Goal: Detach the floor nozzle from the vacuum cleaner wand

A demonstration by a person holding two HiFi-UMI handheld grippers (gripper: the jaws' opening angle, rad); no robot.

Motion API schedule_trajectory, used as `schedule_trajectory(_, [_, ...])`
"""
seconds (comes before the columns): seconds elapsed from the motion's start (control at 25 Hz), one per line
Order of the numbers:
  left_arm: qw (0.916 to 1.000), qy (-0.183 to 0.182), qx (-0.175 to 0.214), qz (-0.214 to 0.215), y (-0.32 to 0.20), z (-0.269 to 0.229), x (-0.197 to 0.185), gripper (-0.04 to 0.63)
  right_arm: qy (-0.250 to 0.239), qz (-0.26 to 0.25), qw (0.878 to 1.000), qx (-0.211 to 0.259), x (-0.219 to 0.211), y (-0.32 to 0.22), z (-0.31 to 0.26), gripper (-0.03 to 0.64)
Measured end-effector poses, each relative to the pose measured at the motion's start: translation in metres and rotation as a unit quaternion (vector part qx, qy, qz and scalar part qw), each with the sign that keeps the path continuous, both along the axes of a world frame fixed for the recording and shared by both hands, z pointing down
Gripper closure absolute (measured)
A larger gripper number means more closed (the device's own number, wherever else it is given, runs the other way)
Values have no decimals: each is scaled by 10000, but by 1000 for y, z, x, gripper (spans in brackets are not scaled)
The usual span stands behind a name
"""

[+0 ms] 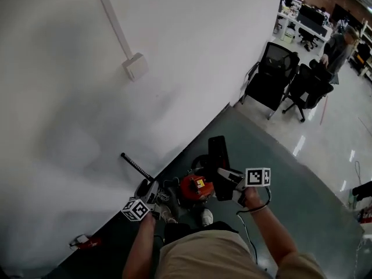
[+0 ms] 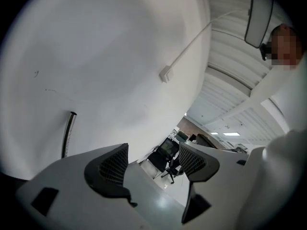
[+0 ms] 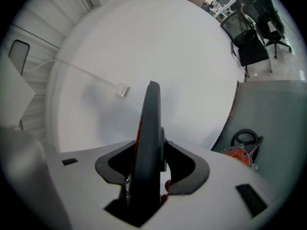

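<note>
**Bright, even indoor light; gripper views heavily bent**

Diffuse, bright light fills all three pictures. In the head view the white wall (image 1: 174, 51) is close to overexposed and carries broad, soft grey shadows at lower left. The glossy floor (image 1: 331, 150) further off shows short streaks of glare from overhead lamps. In the left gripper view, ceiling light panels (image 2: 231, 134) glow in the distance. Both gripper views are fisheye: straight lines curve and the corners fall to black. The near parts of the left gripper (image 2: 153, 163) look soft. In the right gripper view the floor nozzle (image 3: 148, 147), close to the lens, is a dark, slightly blurred shape
</note>
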State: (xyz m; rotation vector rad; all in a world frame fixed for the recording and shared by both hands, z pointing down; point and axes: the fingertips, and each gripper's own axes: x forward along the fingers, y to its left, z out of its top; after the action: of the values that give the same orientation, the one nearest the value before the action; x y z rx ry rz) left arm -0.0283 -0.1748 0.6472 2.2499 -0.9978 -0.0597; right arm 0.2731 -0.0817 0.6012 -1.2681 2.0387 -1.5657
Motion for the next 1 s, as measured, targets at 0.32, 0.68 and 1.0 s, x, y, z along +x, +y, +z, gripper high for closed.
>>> schedule_trajectory(0.32, [9984, 246, 509, -68, 73, -51, -26, 295, -74, -335, 9993, 143, -11, 13, -6, 419])
schedule_trajectory(0.68, [9950, 118, 856, -510, 160, -82, -94, 314, -6, -557, 9970, 534, -50, 66, -31, 419])
schedule_trajectory(1.0, [9854, 497, 1409, -813, 260, -113, -144, 334, -267, -649, 9968, 393, -97, 137, -31, 419])
